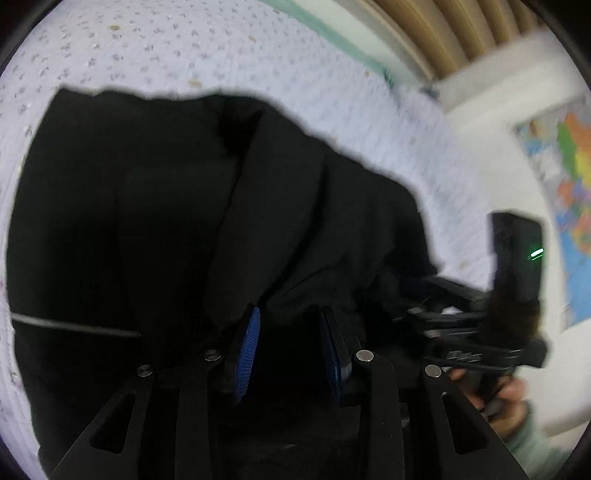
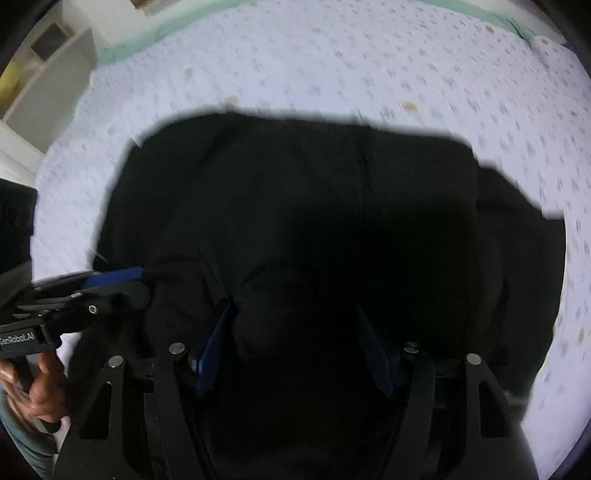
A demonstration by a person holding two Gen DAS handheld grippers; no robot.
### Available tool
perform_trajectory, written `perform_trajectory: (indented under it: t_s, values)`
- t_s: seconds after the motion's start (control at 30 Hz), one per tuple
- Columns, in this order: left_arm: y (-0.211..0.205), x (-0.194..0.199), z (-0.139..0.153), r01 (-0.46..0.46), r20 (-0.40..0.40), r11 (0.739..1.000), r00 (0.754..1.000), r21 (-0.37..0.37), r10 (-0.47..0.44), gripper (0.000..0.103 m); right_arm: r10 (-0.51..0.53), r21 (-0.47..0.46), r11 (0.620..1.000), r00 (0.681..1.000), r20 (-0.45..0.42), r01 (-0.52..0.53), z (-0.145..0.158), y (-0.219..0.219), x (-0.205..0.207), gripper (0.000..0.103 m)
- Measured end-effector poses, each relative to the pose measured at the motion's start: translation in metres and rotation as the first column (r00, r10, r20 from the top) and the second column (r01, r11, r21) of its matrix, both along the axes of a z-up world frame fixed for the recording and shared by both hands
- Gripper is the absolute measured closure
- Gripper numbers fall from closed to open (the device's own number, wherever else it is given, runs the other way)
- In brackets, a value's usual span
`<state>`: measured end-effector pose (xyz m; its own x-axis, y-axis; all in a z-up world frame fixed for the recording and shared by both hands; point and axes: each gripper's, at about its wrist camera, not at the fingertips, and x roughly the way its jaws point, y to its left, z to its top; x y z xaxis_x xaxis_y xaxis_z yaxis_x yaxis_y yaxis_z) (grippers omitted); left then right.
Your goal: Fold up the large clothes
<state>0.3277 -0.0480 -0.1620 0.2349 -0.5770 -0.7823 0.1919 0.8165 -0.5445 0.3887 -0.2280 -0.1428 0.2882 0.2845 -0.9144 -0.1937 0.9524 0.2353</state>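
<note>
A large black garment lies bunched and partly folded on a white patterned bedsheet; it fills the middle of the right wrist view too. My left gripper has its blue pads a small gap apart with black cloth running between them, lifted off the bed. My right gripper holds a thick bunch of the cloth between its blue pads. The right gripper also shows at the right edge of the left view, and the left gripper at the left edge of the right view, both at the cloth's near edge.
The bedsheet spreads around the garment, with a pale green edge at the back. A white wall with a coloured map is to the right, wooden slats above it. White shelving stands at the far left.
</note>
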Motion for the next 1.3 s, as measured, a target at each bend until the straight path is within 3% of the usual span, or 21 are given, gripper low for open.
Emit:
perform_trajectory:
  t_s: [0.07, 0.13, 0.27, 0.37, 0.43, 0.53, 0.6, 0.67, 0.73, 0.9, 1.0, 1.13, 1.23, 1.3]
  values:
    - [0.0, 0.001, -0.009, -0.027, -0.01, 1.0, 1.0, 0.012, 0.028, 0.07, -0.013, -0.045, 0.999, 1.0, 0.025, 0.014, -0.012, 0.003, -0.009, 0.035]
    - [0.001, 0.002, 0.003, -0.04, -0.013, 0.999, 0.999, 0.019, 0.04, 0.07, -0.007, -0.086, 0.996, 0.999, 0.044, 0.011, -0.007, 0.008, -0.014, 0.035]
    - [0.011, -0.026, 0.054, -0.014, 0.096, 0.999, 0.995, 0.049, 0.01, 0.069, -0.01, -0.008, 1.0, 0.995, 0.098, 0.011, 0.036, 0.001, -0.044, 0.035]
    - [0.021, -0.052, 0.093, 0.015, 0.175, 1.0, 0.984, 0.02, -0.018, 0.069, -0.003, 0.039, 0.999, 0.988, 0.155, -0.003, 0.071, -0.002, -0.078, 0.035]
    - [0.021, -0.065, 0.103, 0.044, 0.206, 0.999, 0.978, -0.008, -0.041, 0.068, 0.015, 0.03, 0.999, 0.982, 0.187, -0.021, 0.083, 0.006, -0.096, 0.035]
    - [0.011, -0.07, 0.077, 0.101, 0.181, 0.993, 0.979, -0.057, -0.089, 0.063, 0.051, -0.003, 0.999, 0.983, 0.178, -0.051, 0.068, 0.025, -0.108, 0.035]
    - [0.006, -0.064, 0.042, 0.117, 0.134, 0.993, 0.984, -0.016, -0.114, 0.063, 0.065, -0.035, 0.998, 0.985, 0.162, -0.061, 0.045, 0.037, -0.096, 0.035]
    - [-0.001, -0.057, -0.004, 0.092, 0.059, 0.995, 0.994, 0.036, -0.094, 0.064, 0.065, -0.077, 0.995, 0.99, 0.127, -0.056, 0.02, 0.036, -0.093, 0.036]
    - [0.003, -0.055, -0.018, 0.04, 0.045, 0.999, 0.998, -0.015, -0.039, 0.065, 0.051, -0.077, 0.996, 0.994, 0.094, -0.043, -0.007, 0.031, -0.097, 0.036]
    - [0.0, -0.065, -0.012, 0.038, 0.135, 0.999, 0.99, 0.023, -0.04, 0.066, 0.027, -0.049, 0.999, 0.98, 0.199, -0.018, -0.011, 0.027, -0.117, 0.036]
    - [0.003, -0.077, 0.007, 0.026, 0.181, 0.999, 0.983, 0.045, -0.034, 0.066, 0.014, -0.034, 0.999, 0.965, 0.264, -0.006, -0.002, 0.026, -0.137, 0.036]
    - [0.024, -0.133, 0.049, 0.001, 0.317, 0.997, 0.948, 0.071, -0.023, 0.066, -0.007, 0.058, 0.998, 0.945, 0.327, -0.012, 0.024, 0.012, -0.18, 0.036]
    - [0.046, -0.173, 0.073, -0.025, 0.355, 0.999, 0.935, 0.046, 0.007, 0.066, -0.067, 0.062, 0.997, 0.925, 0.373, 0.047, 0.044, -0.006, -0.224, 0.036]
    - [0.062, -0.199, 0.085, -0.05, 0.378, 0.996, 0.926, 0.079, 0.016, 0.065, -0.111, 0.087, 0.993, 0.915, 0.387, 0.083, 0.058, -0.022, -0.251, 0.036]
